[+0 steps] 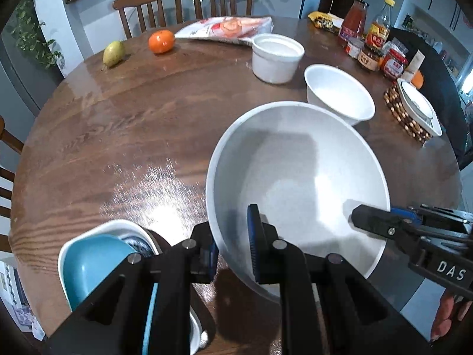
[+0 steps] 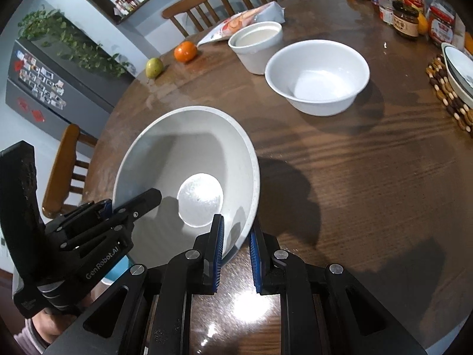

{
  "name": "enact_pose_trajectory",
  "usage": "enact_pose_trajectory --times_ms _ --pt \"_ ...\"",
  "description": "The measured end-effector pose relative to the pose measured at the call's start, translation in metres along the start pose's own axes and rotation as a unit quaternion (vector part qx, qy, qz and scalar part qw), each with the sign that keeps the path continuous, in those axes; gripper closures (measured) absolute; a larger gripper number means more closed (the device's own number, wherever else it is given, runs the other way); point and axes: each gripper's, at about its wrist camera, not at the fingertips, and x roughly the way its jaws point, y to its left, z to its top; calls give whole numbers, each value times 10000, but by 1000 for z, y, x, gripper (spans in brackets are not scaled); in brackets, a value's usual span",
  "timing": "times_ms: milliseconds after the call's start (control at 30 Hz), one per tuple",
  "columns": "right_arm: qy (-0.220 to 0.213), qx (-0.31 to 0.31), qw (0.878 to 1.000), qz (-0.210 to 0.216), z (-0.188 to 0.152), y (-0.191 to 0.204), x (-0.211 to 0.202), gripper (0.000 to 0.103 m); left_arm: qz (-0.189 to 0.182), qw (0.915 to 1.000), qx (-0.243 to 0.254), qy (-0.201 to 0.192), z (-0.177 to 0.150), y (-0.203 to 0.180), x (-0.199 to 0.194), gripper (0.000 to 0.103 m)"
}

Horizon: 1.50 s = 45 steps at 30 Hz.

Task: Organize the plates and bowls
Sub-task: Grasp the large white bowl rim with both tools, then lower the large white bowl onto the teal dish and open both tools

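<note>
A large white bowl (image 1: 295, 177) (image 2: 189, 159) hangs tilted above the wooden table (image 1: 118, 124), held from both sides. My left gripper (image 1: 233, 251) is shut on its near-left rim, one blue pad inside and one outside. My right gripper (image 2: 236, 254) is shut on the opposite rim in the same way; in the left wrist view it reaches in from the right (image 1: 369, 220). Farther back stand a medium white bowl (image 1: 340, 94) (image 2: 317, 77) and a straight-sided white bowl (image 1: 276, 57) (image 2: 255, 44). A blue bowl (image 1: 88, 260) sits nested in a white one at the near left.
A white plate (image 1: 418, 106) (image 2: 458, 71) rests on a beaded trivet at the right edge. Jars and bottles (image 1: 372, 41) crowd the far right. An orange (image 1: 161, 40), a pear (image 1: 113, 53) and a snack bag (image 1: 227, 28) lie at the back. Chairs ring the table.
</note>
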Motion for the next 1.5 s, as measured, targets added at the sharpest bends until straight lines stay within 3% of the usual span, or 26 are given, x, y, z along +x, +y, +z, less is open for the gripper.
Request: enact_pose_trajectory --times_ms 333,867,933,1000,1033,1233,1400,1500 --pt "195 -102 9997 -62 -9 -2 6 85 51 9999 -28 143 -10 -3 8 86" --pt "163 -148 9993 -292 -3 -8 14 85 187 9994 -17 274 1 -10 28 82" --pt "141 -128 9994 -301 -2 -10 12 81 214 9993 -23 297 2 -9 29 76" --pt "107 -120 9991 -385 -2 -11 9 59 308 9991 -59 294 3 -8 28 47" --pt "66 -97 9990 -430 -1 -12 6 55 309 9992 -91 243 3 -6 26 42" --pt "-93 136 9992 -353 1 -26 -7 54 324 9993 -186 100 6 -1 16 40" --pt "-222 241 9989 -336 4 -34 -17 54 349 9990 -284 -63 11 1 4 28" --pt "-319 279 9985 -338 7 -38 -24 54 382 9987 -266 -189 15 -2 -3 26"
